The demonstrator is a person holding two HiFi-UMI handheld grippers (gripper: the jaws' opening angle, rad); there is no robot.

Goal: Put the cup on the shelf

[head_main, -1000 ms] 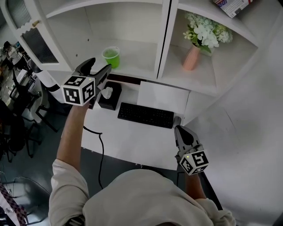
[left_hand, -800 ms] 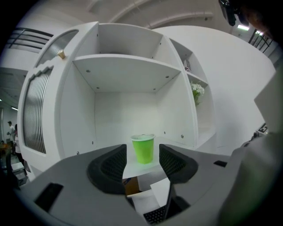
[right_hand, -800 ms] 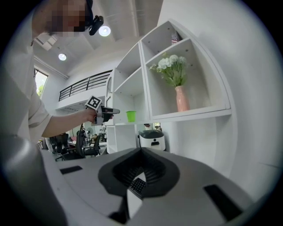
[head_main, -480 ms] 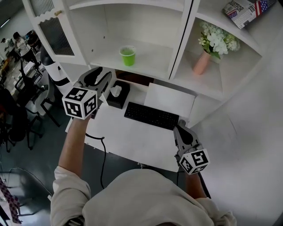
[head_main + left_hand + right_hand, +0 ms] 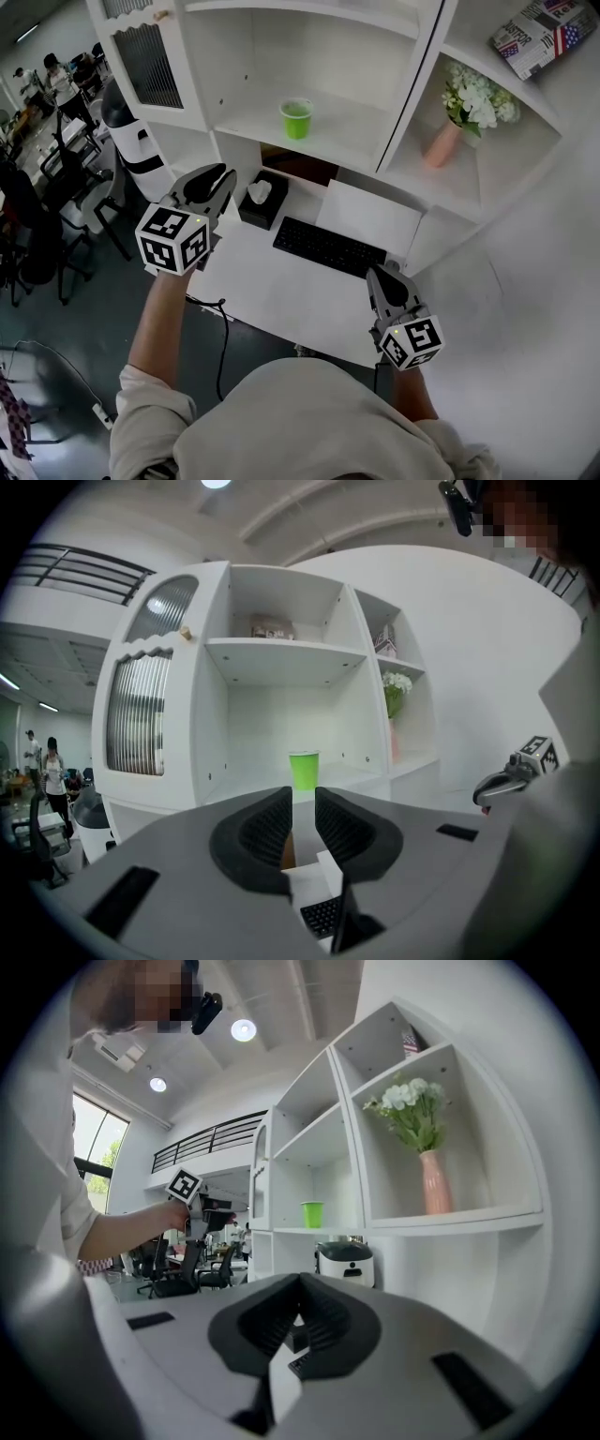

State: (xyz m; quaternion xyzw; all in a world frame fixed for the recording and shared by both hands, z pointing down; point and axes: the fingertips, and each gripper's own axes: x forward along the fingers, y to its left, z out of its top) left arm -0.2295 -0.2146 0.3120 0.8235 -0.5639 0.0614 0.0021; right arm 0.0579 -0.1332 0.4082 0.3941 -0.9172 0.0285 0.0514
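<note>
The green cup (image 5: pixel 297 118) stands upright on the white shelf (image 5: pixel 265 127), alone in the left compartment; it also shows in the left gripper view (image 5: pixel 304 770) and the right gripper view (image 5: pixel 312 1214). My left gripper (image 5: pixel 214 183) hangs well short of the shelf, over the desk's left end. Its jaws are closing to a narrow gap (image 5: pixel 302 795) with nothing between them. My right gripper (image 5: pixel 384 278) is low at the desk's front right, jaws shut (image 5: pixel 300 1283) and empty.
On the desk (image 5: pixel 272 291) lie a black keyboard (image 5: pixel 328 247) and a black tissue box (image 5: pixel 262 199). A pink vase of white flowers (image 5: pixel 445 141) fills the right compartment, with a magazine (image 5: pixel 539 33) above. Office chairs (image 5: pixel 56 202) and a white machine (image 5: pixel 141 155) stand at left.
My left gripper has drawn back from the shelf and down toward the desk's left end, and its jaws have narrowed. The cup stays on the shelf. The right gripper has barely moved.
</note>
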